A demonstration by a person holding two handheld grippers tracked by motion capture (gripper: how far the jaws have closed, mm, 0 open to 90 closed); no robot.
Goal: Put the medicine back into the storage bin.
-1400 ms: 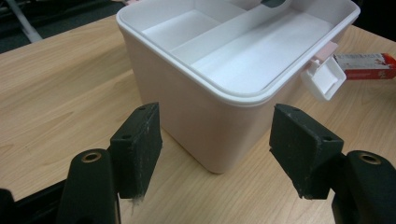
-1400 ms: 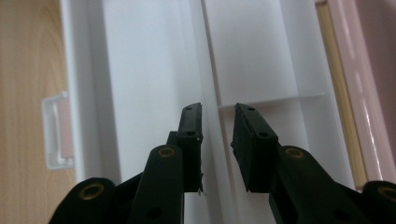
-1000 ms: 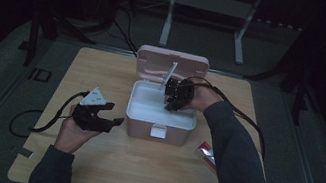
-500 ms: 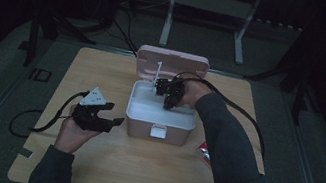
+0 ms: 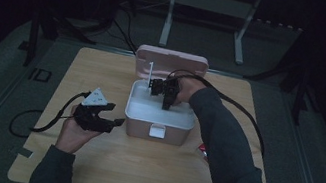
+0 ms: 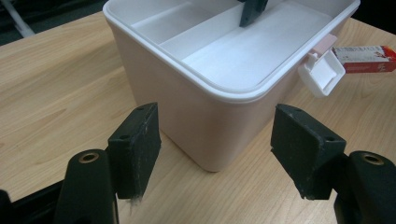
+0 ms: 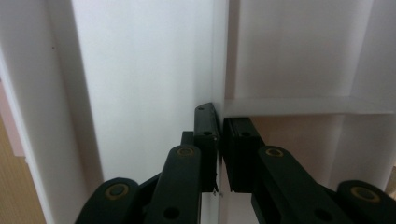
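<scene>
A pale pink box (image 5: 158, 121) stands mid-table with its lid (image 5: 171, 62) raised at the back. Inside it lies a white inner tray (image 6: 243, 51) with partitions. My right gripper (image 5: 166, 103) reaches down into the box, and its jaws (image 7: 220, 121) are shut on a thin white partition wall (image 7: 217, 56) of that tray. A thin white upright strip (image 5: 150, 71) rises at the box's back left. My left gripper (image 5: 113, 114) rests open on the table by the box's front left corner, its jaws (image 6: 215, 140) wide apart and holding nothing.
The box's white latch (image 6: 322, 70) hangs on its front face. A small red packet (image 6: 364, 58) lies on the wooden table (image 5: 86, 169) just right of the box. Cables trail from both grippers. Dark floor and stand legs lie beyond the table.
My right gripper has moved left and lower inside the box, and the thin white strip shifted left with it. The left gripper has stayed put.
</scene>
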